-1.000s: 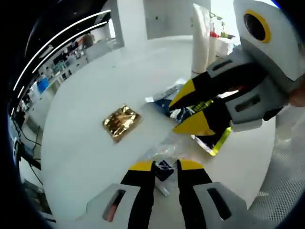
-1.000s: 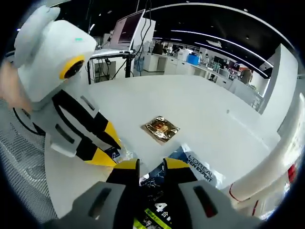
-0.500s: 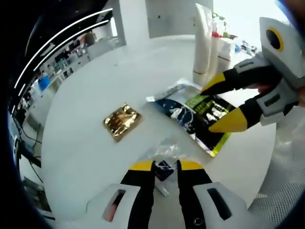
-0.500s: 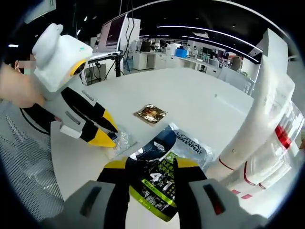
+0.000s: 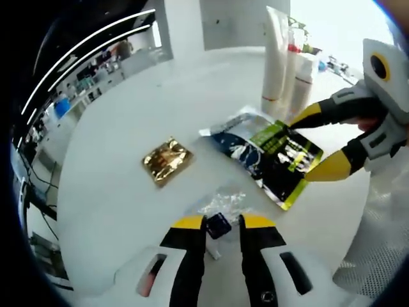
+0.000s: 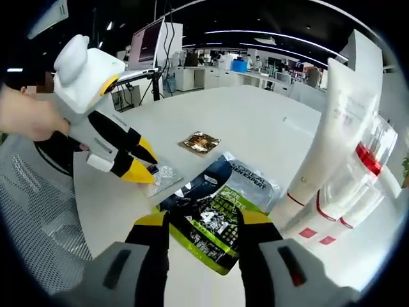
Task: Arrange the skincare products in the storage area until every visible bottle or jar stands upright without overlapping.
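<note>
- Since a second ago the right gripper (image 5: 329, 137) has drawn back from over the dark sachet (image 5: 268, 153) to that sachet's far edge in the left gripper view, and its jaws have spread wider; the left gripper (image 5: 217, 224) keeps its place by the small clear packet (image 5: 220, 211).
- White surface (image 5: 121, 128): round-edged, it carries everything; the dark sachet lies flat near its middle and serves as the landmark here.
- White tubes (image 6: 339, 134): a cluster stands upright on their caps just beyond the dark sachet, the nearest one tall and white, the ones behind it with red bands and clear wrapping.
- Right gripper: in its own view (image 6: 204, 220) its yellow-tipped jaws stand apart, one on each side of the near end of the dark sachet, gripping nothing.
- Left gripper: seen from the right gripper view (image 6: 144, 163), its jaws are apart, tips down at the small clear packet beside the dark sachet; I cannot tell whether they touch it.
- Dark sachet: black and blue with a green panel and white lettering, flat on the surface (image 6: 220, 204).
- Gold foil sachet (image 5: 167, 160): flat, apart from the dark sachet on the side away from the tubes.
- Small clear packet: crinkled wrap with a dark square inside, just beside the dark sachet's near corner.
</note>
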`<action>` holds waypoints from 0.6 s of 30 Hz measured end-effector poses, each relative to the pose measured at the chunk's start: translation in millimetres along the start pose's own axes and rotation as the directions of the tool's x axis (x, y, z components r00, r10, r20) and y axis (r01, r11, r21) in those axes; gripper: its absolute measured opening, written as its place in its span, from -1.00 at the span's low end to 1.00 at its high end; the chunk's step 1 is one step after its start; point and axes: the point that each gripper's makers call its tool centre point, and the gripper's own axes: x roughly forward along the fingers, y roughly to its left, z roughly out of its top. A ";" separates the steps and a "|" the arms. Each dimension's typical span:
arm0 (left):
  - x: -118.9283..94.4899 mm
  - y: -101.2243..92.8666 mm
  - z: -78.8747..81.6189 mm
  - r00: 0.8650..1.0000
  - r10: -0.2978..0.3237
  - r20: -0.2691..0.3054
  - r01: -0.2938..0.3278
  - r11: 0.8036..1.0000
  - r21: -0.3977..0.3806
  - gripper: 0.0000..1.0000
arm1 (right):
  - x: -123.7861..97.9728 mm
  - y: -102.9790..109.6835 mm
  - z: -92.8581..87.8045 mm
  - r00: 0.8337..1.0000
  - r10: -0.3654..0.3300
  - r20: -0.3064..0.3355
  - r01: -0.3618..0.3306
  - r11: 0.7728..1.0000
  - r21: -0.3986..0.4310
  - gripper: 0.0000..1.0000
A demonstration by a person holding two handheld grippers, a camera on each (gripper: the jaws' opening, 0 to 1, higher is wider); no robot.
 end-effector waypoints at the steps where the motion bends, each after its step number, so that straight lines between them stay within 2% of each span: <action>1: -0.8 0.2 -0.4 1.000 0.001 0.001 -0.001 1.000 -0.007 -0.63 | -0.8 0.3 -0.5 1.000 0.003 0.001 -0.003 1.000 0.006 -0.10; 14: -3.5 0.7 -6.5 1.000 0.006 -0.009 -0.006 0.999 -0.040 -0.58 | -14.0 -4.1 -9.3 1.000 -0.019 -0.007 0.019 0.999 0.036 -0.05; 18: -2.9 1.0 -7.9 1.000 0.012 -0.016 -0.013 0.996 -0.090 -0.57 | -18.5 -6.9 -12.5 0.999 -0.031 -0.009 0.032 0.998 0.053 -0.05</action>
